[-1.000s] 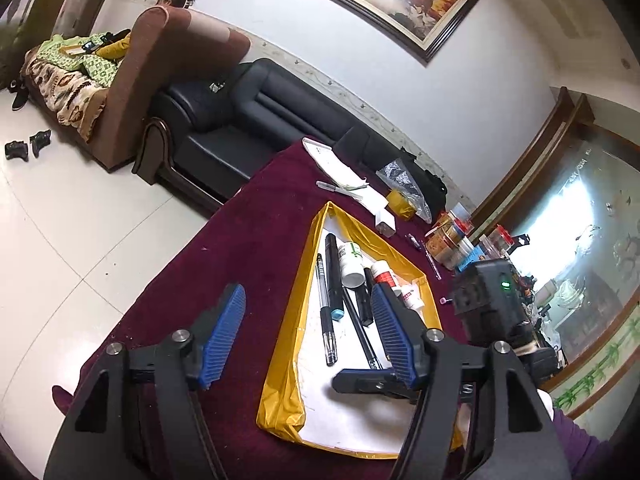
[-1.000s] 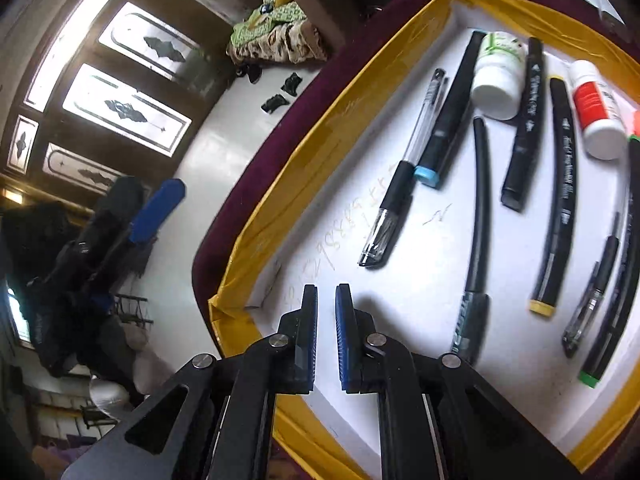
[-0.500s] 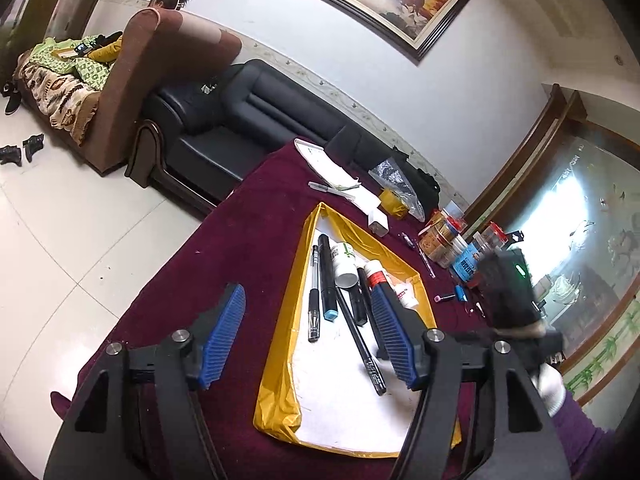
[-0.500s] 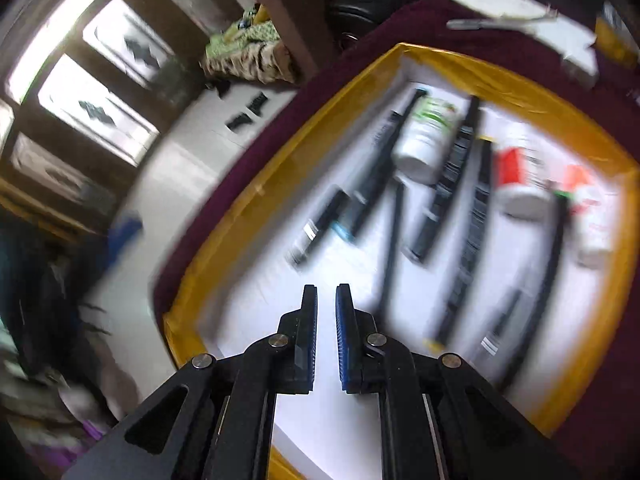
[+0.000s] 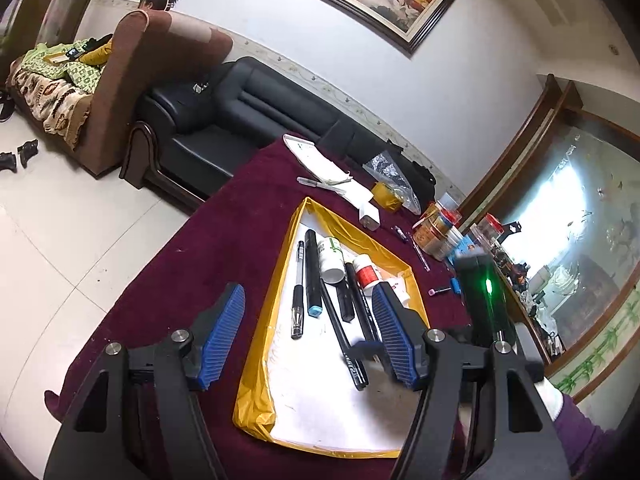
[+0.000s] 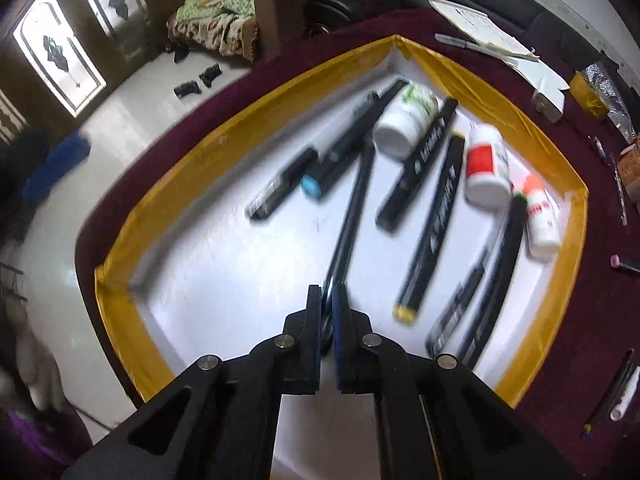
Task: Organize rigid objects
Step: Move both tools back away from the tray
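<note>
A white tray with a yellow taped rim lies on the maroon tablecloth. It holds several pens and markers and small white bottles. My right gripper is shut; a long black pen lies under its tips, and the grip is hidden. In the left wrist view the right gripper hovers over that pen. My left gripper is open and empty above the tray's near left part.
Beyond the tray lie a notebook with a pen, a white adapter, yellow tape, jars and loose pens on the cloth. A black sofa and a brown armchair stand past the table edge.
My right gripper left the tray's near corner, swung out, then came back over the middle onto the long black pen. The left gripper stayed open and drifted slightly.
</note>
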Tool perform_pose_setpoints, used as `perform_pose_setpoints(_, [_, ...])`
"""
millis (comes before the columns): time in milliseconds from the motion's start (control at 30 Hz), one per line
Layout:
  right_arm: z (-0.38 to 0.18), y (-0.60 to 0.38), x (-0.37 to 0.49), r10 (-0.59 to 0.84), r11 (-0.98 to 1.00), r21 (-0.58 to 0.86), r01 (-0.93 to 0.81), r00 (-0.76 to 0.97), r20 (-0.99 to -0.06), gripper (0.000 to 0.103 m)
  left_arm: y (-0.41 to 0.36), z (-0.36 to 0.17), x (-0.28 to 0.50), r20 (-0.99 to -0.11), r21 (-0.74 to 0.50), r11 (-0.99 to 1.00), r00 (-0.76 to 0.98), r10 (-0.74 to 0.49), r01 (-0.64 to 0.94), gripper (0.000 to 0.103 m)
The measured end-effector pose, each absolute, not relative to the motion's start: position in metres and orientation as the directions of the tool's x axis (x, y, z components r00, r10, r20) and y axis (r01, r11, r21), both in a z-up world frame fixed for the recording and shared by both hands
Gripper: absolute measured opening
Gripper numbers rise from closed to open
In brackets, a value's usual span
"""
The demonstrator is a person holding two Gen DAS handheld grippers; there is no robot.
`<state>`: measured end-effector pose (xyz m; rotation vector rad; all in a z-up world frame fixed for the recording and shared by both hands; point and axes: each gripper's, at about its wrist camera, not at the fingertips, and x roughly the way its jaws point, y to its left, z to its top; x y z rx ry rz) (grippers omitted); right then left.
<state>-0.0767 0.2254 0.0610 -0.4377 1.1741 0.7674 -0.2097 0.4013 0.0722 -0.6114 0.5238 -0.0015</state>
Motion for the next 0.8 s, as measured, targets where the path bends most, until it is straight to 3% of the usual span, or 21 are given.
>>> perform_pose_setpoints(200, [0.069,0.218,-0.067,0.466,0.682,0.255,-0.685,0.139,-0.874,0.006,0.39,0.076,-0.21,-0.477,-0.531,0.837,0.864,-0.162,-0.137,0.066])
perform_pose_setpoints(400, [0.106,0.141,-0.088,0.502,0.734,0.173,-0.656,0.354,-0.789,0.015,0.376,0.08,-0.204,-0.487,-0.515,0.848,0.856,-0.172,-0.123,0.066])
perform_pose_setpoints(467, [0.122,0.1,-0.097,0.511,0.772,0.134,-0.621,0.482,-0.712,0.018,0.367,0.081,-0.2,-0.494,-0.507,0.855,0.85,-0.181,-0.112,0.066])
perform_pose_setpoints(500, [0.13,0.082,-0.102,0.495,0.799,0.095,-0.594,0.559,-0.665,0.026,0.361,0.083,-0.198,-0.499,-0.501,0.859,0.846,-0.187,-0.106,0.066])
perform_pose_setpoints(533, [0.135,0.068,-0.102,0.473,0.822,0.062,-0.565,0.619,-0.626,0.047,0.355,0.085,-0.196,-0.503,-0.496,0.863,0.842,-0.193,-0.099,0.066])
perform_pose_setpoints(567, [0.141,0.045,-0.11,0.436,0.859,0.029,-0.51,0.702,-0.563,0.061,0.35,0.087,-0.196,-0.505,-0.491,0.866,0.84,-0.197,-0.092,0.066])
perform_pose_setpoints(600, [0.144,0.031,-0.114,0.416,0.88,0.024,-0.475,0.744,-0.522,0.086,0.342,0.091,-0.194,-0.508,-0.48,0.873,0.838,-0.201,-0.082,0.066])
perform_pose_setpoints(633, [0.147,0.012,-0.117,0.387,0.905,0.028,-0.425,0.793,-0.47,0.095,0.334,0.095,-0.192,-0.511,-0.467,0.881,0.835,-0.204,-0.071,0.065])
perform_pose_setpoints(700, [0.147,-0.024,-0.111,0.307,0.947,0.05,-0.318,0.843,-0.442,0.095,0.317,0.101,-0.19,-0.518,-0.443,0.895,0.829,-0.209,-0.051,0.065])
perform_pose_setpoints(800, [0.137,-0.079,-0.09,0.27,0.963,0.161,-0.217,0.808,-0.524,0.094,0.29,0.111,-0.188,-0.529,-0.414,0.91,0.817,-0.227,-0.015,0.065])
